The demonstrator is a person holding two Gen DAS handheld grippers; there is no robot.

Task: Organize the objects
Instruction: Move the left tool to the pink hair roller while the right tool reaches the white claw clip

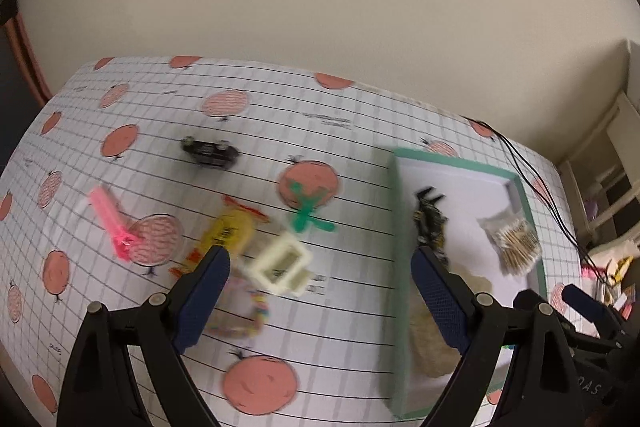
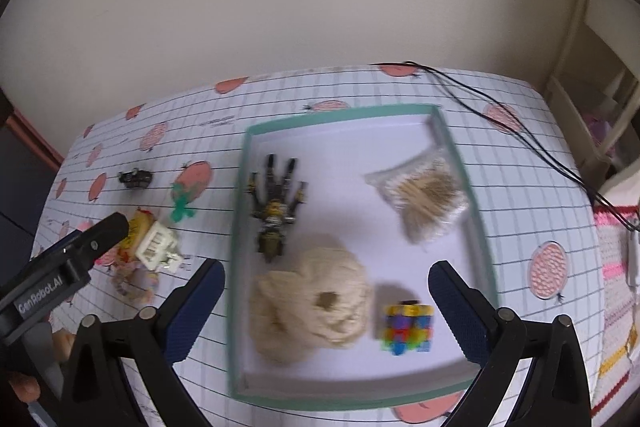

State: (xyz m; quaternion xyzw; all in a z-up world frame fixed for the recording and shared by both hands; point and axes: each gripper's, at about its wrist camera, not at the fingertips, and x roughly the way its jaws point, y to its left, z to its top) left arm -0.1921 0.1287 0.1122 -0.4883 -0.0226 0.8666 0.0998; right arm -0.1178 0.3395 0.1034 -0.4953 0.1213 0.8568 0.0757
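A teal-rimmed white box [image 2: 237, 227] lies on the strawberry-print table cover. It holds a black-and-yellow toy hand [image 2: 274, 211], a bag of cotton swabs [image 2: 424, 199], a beige cloth bundle [image 2: 312, 307] and a colourful cube [image 2: 406, 327]. My right gripper [image 2: 326, 307] hovers open over the box's near half. Left of the box lie a black clip [image 1: 210, 151], a pink clip [image 1: 112, 223], a yellow packet [image 1: 226, 235], a cream plastic frame [image 1: 280, 263], a green figure [image 1: 308, 215] and a beaded bracelet [image 1: 240, 311]. My left gripper [image 1: 322, 295] is open above the frame and bracelet, holding nothing.
A black cable [image 2: 520, 131] runs across the table's far right corner. A cream shelf unit [image 2: 600, 67] stands to the right, with a knitted pink-and-white cloth [image 2: 616, 287] below it. A plain wall backs the table. A person's hand [image 2: 24, 383] shows at the lower left.
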